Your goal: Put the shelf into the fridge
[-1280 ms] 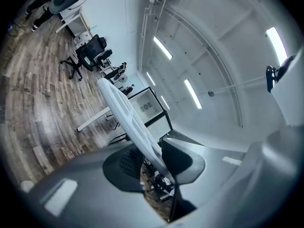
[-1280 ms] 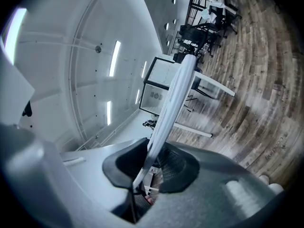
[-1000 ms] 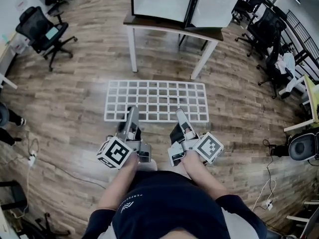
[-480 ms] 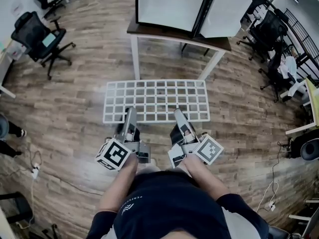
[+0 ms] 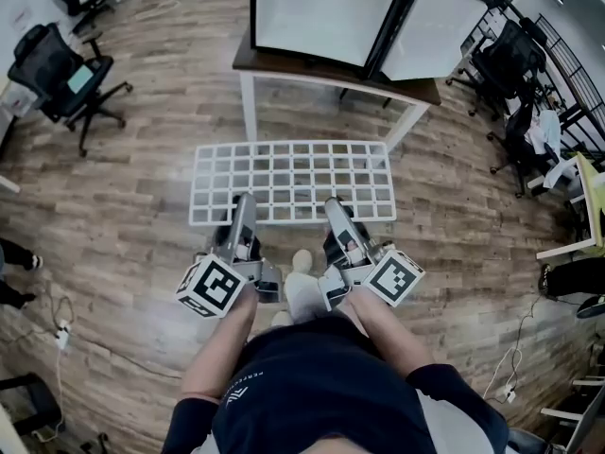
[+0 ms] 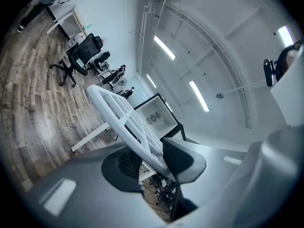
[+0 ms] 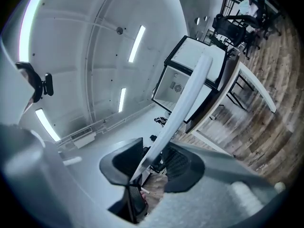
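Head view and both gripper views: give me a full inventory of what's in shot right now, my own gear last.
white wire-grid shelf: one, white, carried level above the floor, short of the table
black-framed fridge: one, white inside, door open, on the table
dark-topped table: one, white legs, beyond the shelf
black office chairs: several, black, along the room's left and right sides
wood-plank floor: grey-brown, throughout
left gripper: one, grey, gripping the shelf's near edge; its jaws have just been opening, with the edge between them
right gripper: one, grey, gripping the same edge further right; its jaws have also just been opening, with the edge between them
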A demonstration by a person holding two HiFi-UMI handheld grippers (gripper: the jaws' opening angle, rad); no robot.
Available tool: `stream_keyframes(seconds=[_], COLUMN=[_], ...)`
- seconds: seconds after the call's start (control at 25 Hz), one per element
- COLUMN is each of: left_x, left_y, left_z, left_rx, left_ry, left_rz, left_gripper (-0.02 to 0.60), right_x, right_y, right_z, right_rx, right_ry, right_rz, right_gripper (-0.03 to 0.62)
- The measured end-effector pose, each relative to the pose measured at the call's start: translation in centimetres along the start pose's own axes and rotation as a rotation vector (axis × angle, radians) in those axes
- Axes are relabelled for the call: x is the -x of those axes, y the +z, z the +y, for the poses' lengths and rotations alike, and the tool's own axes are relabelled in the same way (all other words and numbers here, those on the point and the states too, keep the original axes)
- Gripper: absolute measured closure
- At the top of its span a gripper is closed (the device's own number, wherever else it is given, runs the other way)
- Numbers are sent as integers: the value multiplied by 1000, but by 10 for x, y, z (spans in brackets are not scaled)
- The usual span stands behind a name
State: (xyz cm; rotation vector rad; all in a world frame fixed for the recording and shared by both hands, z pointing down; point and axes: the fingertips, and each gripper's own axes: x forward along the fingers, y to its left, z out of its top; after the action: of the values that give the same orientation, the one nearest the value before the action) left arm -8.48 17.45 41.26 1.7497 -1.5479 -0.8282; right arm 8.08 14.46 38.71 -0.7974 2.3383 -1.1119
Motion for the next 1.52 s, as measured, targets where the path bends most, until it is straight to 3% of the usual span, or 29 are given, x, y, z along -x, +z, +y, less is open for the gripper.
stream_keyframes(seconds=[0.24, 0.4, 0.88, 1.52], left_x=[-60, -107, -227, -317], left_y=[15, 21, 42, 77], left_z=[9, 10, 6, 15], left_rx=[-13, -26, -50, -54], left_ry=[6, 17, -3, -31], left_rz=[-23, -14, -6, 35], left_gripper=[443, 443, 446, 454], right_x=[-54, -84, -158, -231], right_y=[30, 57, 125, 166], right_z=[-27, -51, -101, -132], right_rx=[-39, -77, -107, -127], right_ry=[9, -32, -37, -77], right_rz=[32, 32, 28, -30], right_gripper=[459, 500, 503, 503])
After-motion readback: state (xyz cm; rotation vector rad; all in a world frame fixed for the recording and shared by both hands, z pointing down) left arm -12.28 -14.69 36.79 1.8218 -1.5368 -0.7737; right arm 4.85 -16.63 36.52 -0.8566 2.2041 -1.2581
